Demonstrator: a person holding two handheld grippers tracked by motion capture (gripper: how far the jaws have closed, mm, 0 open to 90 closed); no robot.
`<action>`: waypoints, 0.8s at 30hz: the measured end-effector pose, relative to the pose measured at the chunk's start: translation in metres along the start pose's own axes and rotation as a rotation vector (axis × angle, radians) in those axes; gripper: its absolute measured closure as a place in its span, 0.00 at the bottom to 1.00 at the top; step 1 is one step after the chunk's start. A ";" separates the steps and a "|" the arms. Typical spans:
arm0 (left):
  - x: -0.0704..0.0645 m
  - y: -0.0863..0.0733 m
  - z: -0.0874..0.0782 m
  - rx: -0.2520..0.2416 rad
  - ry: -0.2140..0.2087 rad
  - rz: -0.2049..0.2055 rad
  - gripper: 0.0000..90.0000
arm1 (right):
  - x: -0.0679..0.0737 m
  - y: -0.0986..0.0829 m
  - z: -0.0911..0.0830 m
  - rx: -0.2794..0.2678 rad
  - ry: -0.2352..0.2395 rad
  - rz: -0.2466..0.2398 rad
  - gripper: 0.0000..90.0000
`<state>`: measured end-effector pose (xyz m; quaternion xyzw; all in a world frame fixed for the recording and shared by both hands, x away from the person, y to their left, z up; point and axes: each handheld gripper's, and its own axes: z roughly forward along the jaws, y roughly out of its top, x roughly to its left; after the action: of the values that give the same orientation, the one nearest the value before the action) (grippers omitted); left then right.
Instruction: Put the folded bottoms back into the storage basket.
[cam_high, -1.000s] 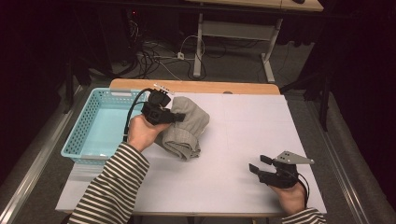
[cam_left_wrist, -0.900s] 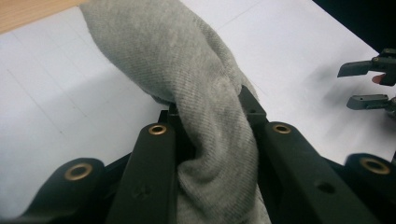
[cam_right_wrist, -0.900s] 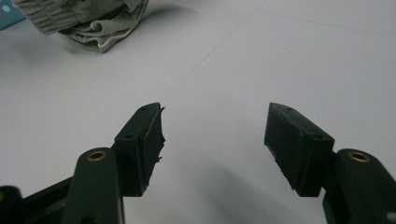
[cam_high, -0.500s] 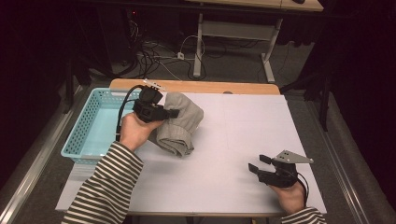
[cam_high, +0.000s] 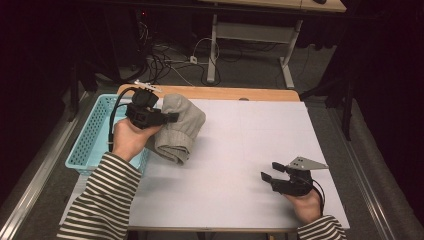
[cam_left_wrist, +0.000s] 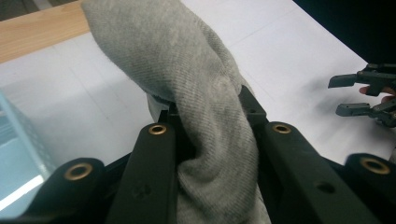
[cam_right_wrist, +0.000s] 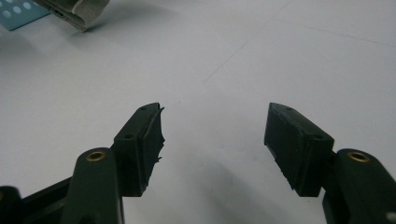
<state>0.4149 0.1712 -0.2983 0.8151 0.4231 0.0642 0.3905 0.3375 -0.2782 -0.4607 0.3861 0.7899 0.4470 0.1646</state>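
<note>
While the right tongs rest apart, the left tongs clamp the grey cloth.

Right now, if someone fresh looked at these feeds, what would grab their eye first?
The grey folded cloth, pinched in the left gripper and lifted at the table's far left, beside the light blue basket. Next, the right gripper, jaws spread and holding nothing, low over the bare white table near its right front corner.
</note>
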 end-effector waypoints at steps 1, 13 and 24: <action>0.001 0.000 -0.002 -0.002 -0.001 -0.008 0.80 | 0.000 0.000 0.000 -0.001 0.000 0.000 0.41; 0.020 -0.006 -0.031 -0.026 0.040 -0.054 0.80 | 0.000 0.000 0.000 0.003 -0.006 0.006 0.41; 0.039 -0.014 -0.055 -0.063 0.055 -0.108 0.80 | 0.000 -0.001 0.000 0.008 -0.010 0.009 0.41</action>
<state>0.4069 0.2365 -0.2786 0.7764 0.4746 0.0787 0.4071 0.3372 -0.2787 -0.4614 0.3927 0.7891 0.4426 0.1650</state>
